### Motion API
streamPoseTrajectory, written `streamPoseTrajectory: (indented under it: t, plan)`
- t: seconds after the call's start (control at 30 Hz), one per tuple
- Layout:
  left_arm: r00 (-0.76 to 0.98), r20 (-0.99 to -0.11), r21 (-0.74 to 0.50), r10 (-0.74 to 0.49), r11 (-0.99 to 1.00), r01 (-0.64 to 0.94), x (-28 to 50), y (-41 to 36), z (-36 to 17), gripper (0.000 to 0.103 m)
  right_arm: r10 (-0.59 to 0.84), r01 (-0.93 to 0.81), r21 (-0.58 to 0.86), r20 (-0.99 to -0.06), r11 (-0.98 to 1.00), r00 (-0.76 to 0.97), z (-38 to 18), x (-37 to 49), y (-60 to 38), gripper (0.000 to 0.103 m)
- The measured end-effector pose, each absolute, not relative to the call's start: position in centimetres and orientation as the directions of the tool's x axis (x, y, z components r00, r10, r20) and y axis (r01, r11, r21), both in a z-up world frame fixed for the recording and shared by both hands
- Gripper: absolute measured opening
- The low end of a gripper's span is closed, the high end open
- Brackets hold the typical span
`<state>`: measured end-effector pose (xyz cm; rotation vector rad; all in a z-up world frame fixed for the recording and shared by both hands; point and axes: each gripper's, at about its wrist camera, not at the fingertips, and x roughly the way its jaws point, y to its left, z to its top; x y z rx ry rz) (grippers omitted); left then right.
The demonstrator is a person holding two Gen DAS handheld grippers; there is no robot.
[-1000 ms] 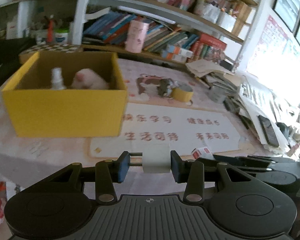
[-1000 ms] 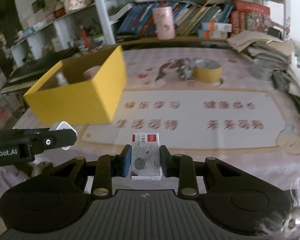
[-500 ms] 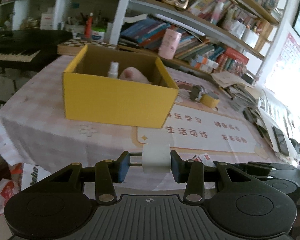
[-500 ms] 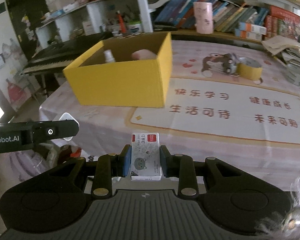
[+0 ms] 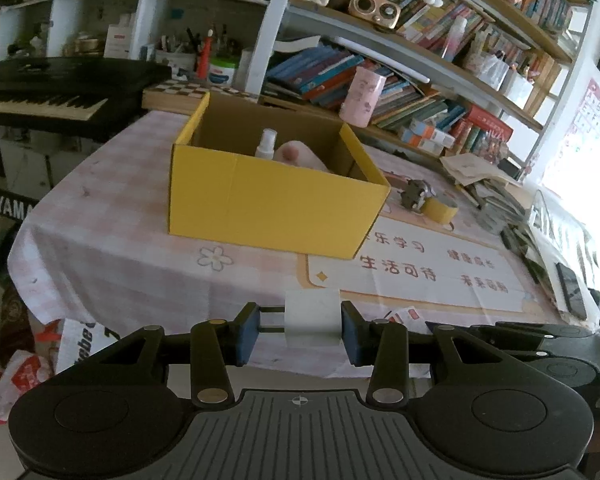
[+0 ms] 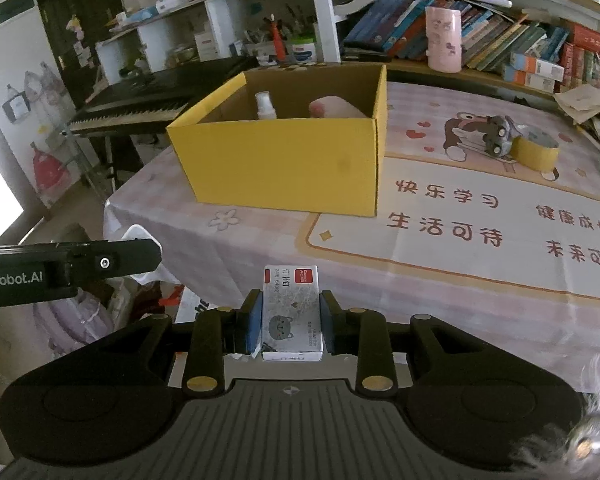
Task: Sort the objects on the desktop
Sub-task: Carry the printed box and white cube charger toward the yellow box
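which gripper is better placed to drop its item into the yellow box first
Probably left. The yellow cardboard box sits straight ahead of the left gripper holding a white plug adapter; the right gripper, clamping a staples box, sits farther sideways.

White plug adapter (prongs pointing sideways), pinched level in left claw. Small staple box with cat print, clamped upright in right claw. Open yellow cardboard box on surface, holding white spray bottle and pink item.
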<state>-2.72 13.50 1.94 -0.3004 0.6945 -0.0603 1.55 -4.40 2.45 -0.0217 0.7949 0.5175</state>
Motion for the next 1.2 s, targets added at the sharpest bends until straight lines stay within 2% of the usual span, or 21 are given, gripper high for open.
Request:
streamPoseTrajectory:
  t: [0.3,0.57,1.2]
  plan:
    - [0.757,-0.627,-0.309,-0.184,0.951,-0.025,-1.5,13.1,1.7,0.041,0.428,-0.466,0.157,-0.708,0.871,0.561,2.4,2.4,-4.2,0.027]
    - [0.769,-0.621,-0.317,-0.148,0.945,-0.074,-0.1,13.9,1.8,0.041,0.447,-0.511,0.141,-0.708,0.848,0.547,2.6,4.6,-3.3,0.027]
    - [0.854,-0.521,-0.244,0.014,0.956,-0.165,8.5,16.5,5.3,0.041,0.543,-0.592,0.112,-0.56,0.798,0.626,7.8,15.8,-1.9,0.027]
